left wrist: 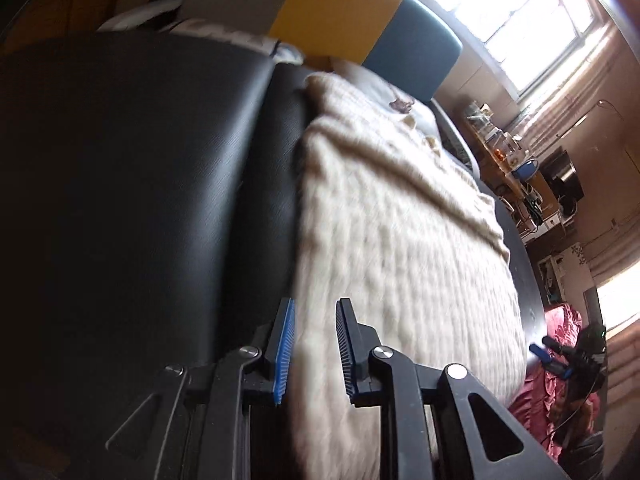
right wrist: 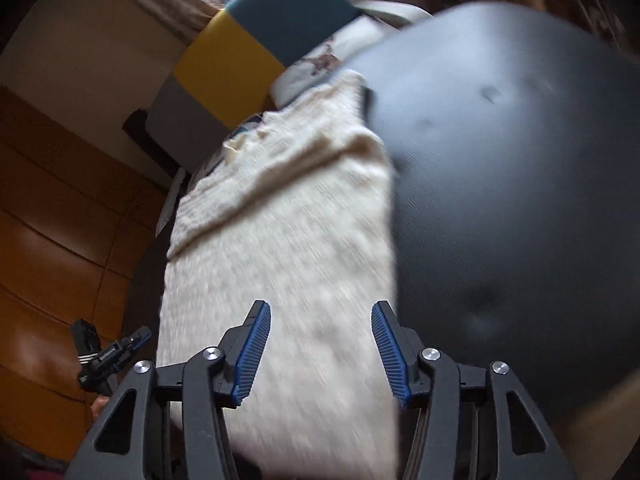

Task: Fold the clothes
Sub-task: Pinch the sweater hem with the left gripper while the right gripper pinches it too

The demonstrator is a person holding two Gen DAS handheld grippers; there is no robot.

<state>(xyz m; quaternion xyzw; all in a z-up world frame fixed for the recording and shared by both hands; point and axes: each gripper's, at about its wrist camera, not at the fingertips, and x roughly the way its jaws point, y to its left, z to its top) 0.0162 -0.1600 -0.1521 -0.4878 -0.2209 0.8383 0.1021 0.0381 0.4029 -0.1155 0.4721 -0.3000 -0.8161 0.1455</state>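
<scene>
Both tongs apart: left tongs, right tongs | cream sweater on black table | sunlit window

left gripper: jaws narrowly apart | right gripper: jaws wide

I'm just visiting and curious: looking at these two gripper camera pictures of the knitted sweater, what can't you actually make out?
- Near hem of the cream sweater: left wrist view, hidden behind the left gripper.
- Sweater knit pattern: right wrist view, smeared by motion blur around the right gripper.
- Small items on the far shelf: left wrist view, too small to identify.
- Black table edges: cut off by both frames.
</scene>
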